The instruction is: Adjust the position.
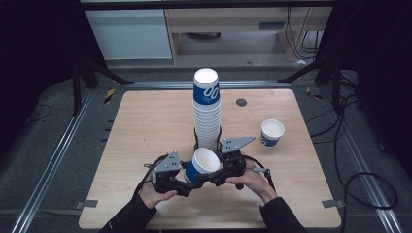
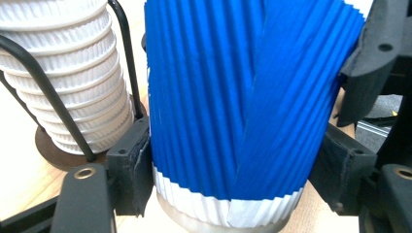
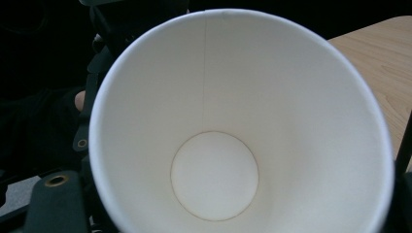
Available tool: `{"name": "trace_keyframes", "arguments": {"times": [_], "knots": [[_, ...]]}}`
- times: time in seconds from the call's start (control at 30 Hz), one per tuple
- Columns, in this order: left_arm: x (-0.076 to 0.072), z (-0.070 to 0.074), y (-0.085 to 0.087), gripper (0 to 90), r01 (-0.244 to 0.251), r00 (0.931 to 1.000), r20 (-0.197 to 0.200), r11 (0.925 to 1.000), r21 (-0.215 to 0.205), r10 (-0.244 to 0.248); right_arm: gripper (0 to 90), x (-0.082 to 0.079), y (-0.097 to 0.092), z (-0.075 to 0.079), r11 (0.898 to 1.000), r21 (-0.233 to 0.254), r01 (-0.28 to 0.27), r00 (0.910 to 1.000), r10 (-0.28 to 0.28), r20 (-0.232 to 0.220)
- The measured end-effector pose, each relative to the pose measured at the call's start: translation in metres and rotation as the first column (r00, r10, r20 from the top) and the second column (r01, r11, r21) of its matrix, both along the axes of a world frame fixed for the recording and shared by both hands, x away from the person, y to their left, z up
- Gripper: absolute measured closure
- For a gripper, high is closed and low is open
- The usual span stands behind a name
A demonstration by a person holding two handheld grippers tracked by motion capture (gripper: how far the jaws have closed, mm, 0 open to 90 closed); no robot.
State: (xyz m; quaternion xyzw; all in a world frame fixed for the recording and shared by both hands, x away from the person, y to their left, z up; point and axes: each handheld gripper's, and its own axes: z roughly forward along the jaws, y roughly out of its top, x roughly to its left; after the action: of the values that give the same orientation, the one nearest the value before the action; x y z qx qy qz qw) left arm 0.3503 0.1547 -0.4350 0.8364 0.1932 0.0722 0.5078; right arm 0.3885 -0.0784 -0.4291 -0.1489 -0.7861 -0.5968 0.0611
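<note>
A blue-and-white ribbed paper cup (image 1: 201, 166) hangs tilted above the table's front middle, mouth up and toward the right. My left gripper (image 1: 191, 182) is shut on its lower part; in the left gripper view the pads (image 2: 133, 165) press both sides of the cup (image 2: 218, 97). My right gripper (image 1: 219, 174) meets the cup from the right near the rim, and one of its black jaws lies against the upper wall. The right gripper view looks straight into the white, empty inside of the cup (image 3: 218, 121), with its own jaws at the rim's sides.
A tall stack of the same cups (image 1: 207, 109) stands in a black wire holder (image 2: 48, 97) just behind the held cup. A single upright cup (image 1: 272, 132) sits at the right of the wooden table (image 1: 145, 126). A small dark disc (image 1: 241, 102) lies behind it.
</note>
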Motion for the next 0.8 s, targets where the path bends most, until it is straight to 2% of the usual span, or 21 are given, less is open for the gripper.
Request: {"name": "trace_keyframes", "arguments": {"times": [0.1, 0.23, 0.3, 0.47, 0.63, 0.67, 0.8], "knots": [[0.0, 0.0, 0.0, 26.2, -0.001, 1.0, 0.002, 1.0, 0.001, 0.001, 20.0, 0.0, -0.001, 0.0, 1.0, 0.005, -0.001, 1.0, 0.001, -0.004], [0.0, -0.001, 0.0, 25.6, 0.003, 1.0, -0.002, 1.0, 0.0, -0.003, 20.4, -0.002, -0.001, 0.001, 1.0, 0.002, 0.004, 0.9998, -0.005, 0.019], [0.0, -0.001, 0.001, 23.8, 0.003, 1.0, -0.004, 0.9999, 0.012, -0.003, 20.5, -0.002, -0.002, 0.003, 1.0, 0.009, 0.014, 0.9994, -0.014, 0.032], [0.004, -0.005, 0.005, 21.6, -0.015, 0.9996, -0.024, 0.9995, 0.028, 0.016, 20.5, 0.001, -0.017, 0.009, 0.998, 0.018, 0.067, 0.9962, -0.068, 0.055], [0.007, -0.005, 0.013, 20.6, -0.044, 0.9985, -0.032, 0.9986, 0.032, 0.045, 20.4, 0.002, -0.03, 0.013, 0.992, 0.005, 0.124, 0.9894, -0.124, 0.076], [0.009, -0.004, 0.017, 20.4, -0.06, 0.9976, -0.033, 0.9977, 0.032, 0.061, 20.3, 0.002, -0.037, 0.014, 0.987, -0.004, 0.163, 0.9828, -0.162, 0.089], [0.013, -0.004, 0.024, 20.0, -0.095, 0.9945, -0.041, 0.995, 0.032, 0.096, 20.3, 0.002, -0.048, 0.013, 0.977, -0.029, 0.211, 0.9735, -0.207, 0.096]]}}
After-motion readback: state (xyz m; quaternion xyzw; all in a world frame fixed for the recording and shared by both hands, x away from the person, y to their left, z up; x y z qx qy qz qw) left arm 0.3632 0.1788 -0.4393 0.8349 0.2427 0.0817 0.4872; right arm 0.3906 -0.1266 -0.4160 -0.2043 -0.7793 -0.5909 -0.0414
